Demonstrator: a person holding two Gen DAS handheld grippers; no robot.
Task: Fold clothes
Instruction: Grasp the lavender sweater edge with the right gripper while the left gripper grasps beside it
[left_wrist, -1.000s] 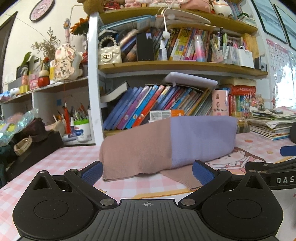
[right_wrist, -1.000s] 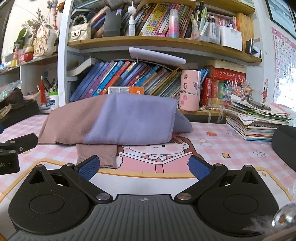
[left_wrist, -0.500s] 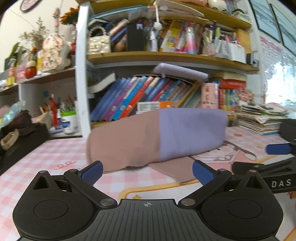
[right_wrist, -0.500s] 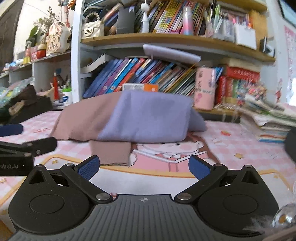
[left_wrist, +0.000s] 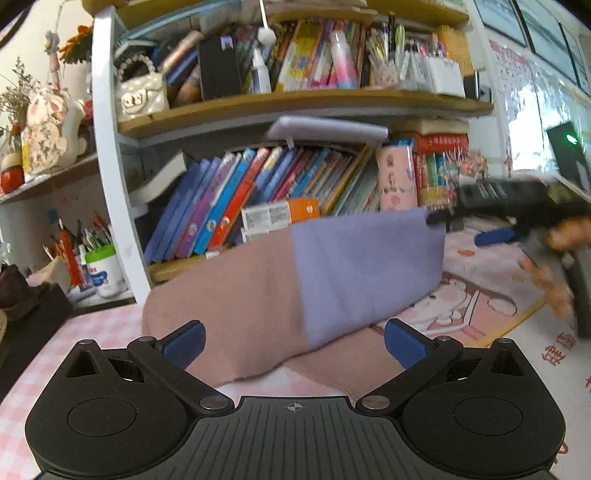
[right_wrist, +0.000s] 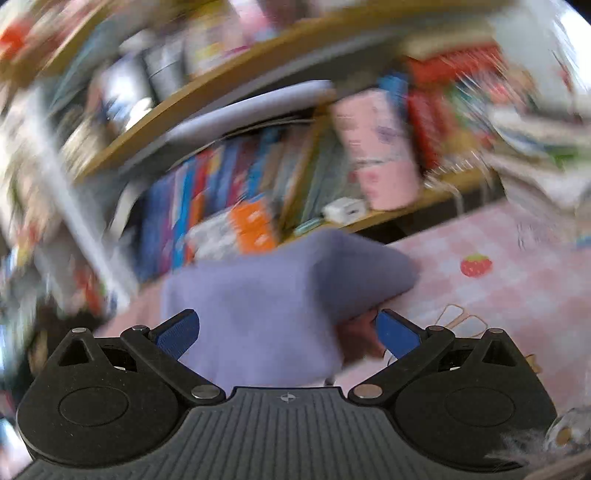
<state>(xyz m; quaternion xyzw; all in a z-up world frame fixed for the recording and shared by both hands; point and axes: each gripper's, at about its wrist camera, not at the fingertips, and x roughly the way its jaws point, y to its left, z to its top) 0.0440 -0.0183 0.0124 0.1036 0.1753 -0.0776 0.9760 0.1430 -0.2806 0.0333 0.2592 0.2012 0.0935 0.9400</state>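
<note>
My left gripper (left_wrist: 293, 341) is spread wide, its blue pads (left_wrist: 184, 341) well apart and holding nothing. It sits low over the pink checked table (left_wrist: 92, 328), right in front of the folded garment (left_wrist: 291, 280), whose brown half lies to the left and purple half to the right. A brown flap (left_wrist: 354, 369) of the same garment sticks out from under the fold and runs between my pads; I cannot tell whether either pad touches the cloth.

My right gripper (right_wrist: 286, 332) is also wide open, gripping nothing. The purple end of the garment (right_wrist: 266, 299) fills the gap between its pads (right_wrist: 397, 334), with the rounded corner of the fold just beyond the right pad. Whether the pads press on the fabric I cannot make out.

From the left camera, my right gripper (left_wrist: 491, 221) shows at the far purple corner of the garment, one dark finger at the cloth's upper edge, blurred, with my hand (left_wrist: 554, 258) smeared behind it.

The right camera is heavily blurred and tilted: the bookshelf (right_wrist: 229, 85) and books (right_wrist: 207, 206) are streaks, and the garment's brown half is cut off at the left. The bookshelf (left_wrist: 295, 107) stands just behind the garment
</note>
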